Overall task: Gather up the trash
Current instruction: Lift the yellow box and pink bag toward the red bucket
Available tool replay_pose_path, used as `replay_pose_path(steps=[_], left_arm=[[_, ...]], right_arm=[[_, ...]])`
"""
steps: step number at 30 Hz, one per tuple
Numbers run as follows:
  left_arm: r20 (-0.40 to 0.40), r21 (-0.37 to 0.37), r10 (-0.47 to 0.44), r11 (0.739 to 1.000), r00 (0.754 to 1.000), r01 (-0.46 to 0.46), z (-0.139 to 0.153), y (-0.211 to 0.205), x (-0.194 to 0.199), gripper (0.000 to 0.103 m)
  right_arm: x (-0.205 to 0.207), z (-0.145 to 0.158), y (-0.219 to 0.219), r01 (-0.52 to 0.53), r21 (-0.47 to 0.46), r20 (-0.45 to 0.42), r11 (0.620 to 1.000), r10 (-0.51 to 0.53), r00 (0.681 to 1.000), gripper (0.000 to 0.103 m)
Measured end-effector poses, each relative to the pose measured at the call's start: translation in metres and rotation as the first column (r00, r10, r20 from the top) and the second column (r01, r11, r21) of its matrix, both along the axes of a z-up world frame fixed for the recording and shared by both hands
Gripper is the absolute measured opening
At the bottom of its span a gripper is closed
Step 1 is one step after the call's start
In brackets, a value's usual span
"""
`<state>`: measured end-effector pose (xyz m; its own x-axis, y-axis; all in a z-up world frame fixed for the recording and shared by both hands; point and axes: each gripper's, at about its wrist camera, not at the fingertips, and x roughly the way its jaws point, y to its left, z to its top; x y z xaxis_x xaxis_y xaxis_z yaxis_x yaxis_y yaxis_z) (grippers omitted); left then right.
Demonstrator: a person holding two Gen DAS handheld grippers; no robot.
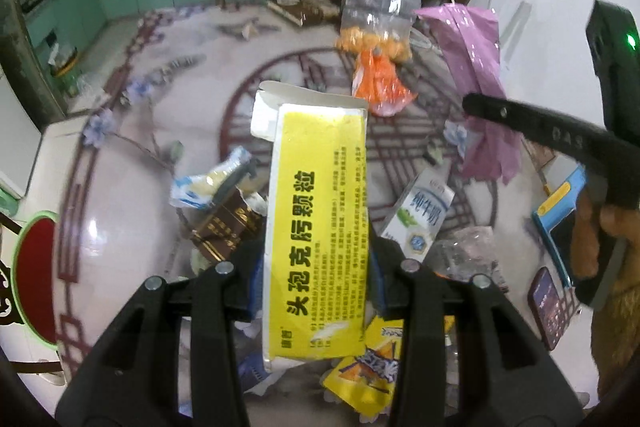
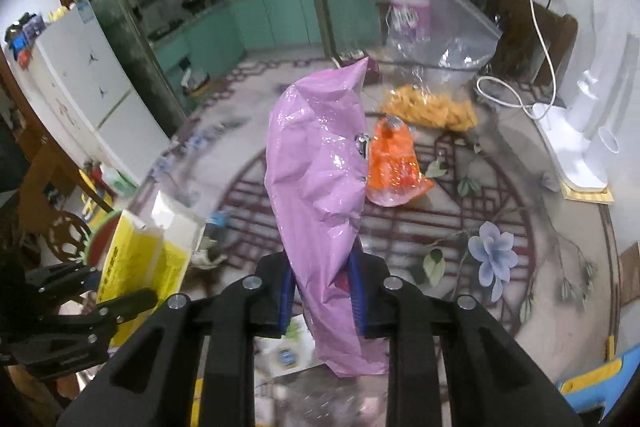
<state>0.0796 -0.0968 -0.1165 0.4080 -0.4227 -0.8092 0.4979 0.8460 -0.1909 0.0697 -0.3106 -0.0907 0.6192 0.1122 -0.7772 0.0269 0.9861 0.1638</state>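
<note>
A: What is each claw carrying?

B: The left claw (image 1: 316,267) is clamped on the yellow medicine box (image 1: 320,223), pads on its long sides near the lower end; the open flap points to twelve o'clock. It looks like empty cardboard: light, stiff along its length, but easy to crush if squeezed harder.

A: And the other?

B: The right claw (image 2: 322,293) is pinched together on the pink plastic bag (image 2: 316,167), which rises toward twelve o'clock between the pads. It is thin, limp and slick, so I'd judge a bunched fold the safest hold.

A: What remains?

B: In the left wrist view, on the patterned floor (image 1: 132,211), a milk carton (image 1: 418,215) lies at four o'clock of the box, a yellow wrapper (image 1: 370,367) at six, an orange wrapper (image 1: 378,83) at one. All look light.
</note>
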Motion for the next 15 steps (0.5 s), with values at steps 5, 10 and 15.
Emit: replay_pose_path(steps=[5, 10, 15], left_arm=[[0.047, -0.005, 0.04, 0.999, 0.998, -0.039, 0.023, 0.015, -0.011, 0.039], [0.088, -0.015, 0.072, 0.997, 0.994, -0.071, 0.039, 0.029, -0.022, 0.038], [0.106, -0.029, 0.107, 0.994, 0.989, -0.104, 0.046, 0.047, -0.032, 0.036]], right_arm=[[-0.016, 0.017, 0.024, -0.025, 0.019, 0.03, 1.0, 0.024, 0.999, 0.022], [-0.027, 0.026, 0.044, -0.049, 0.035, 0.046, 0.998, 0.048, 0.998, 0.022], [-0.031, 0.034, 0.067, -0.092, 0.024, 0.063, 0.996, 0.09, 0.994, 0.023]])
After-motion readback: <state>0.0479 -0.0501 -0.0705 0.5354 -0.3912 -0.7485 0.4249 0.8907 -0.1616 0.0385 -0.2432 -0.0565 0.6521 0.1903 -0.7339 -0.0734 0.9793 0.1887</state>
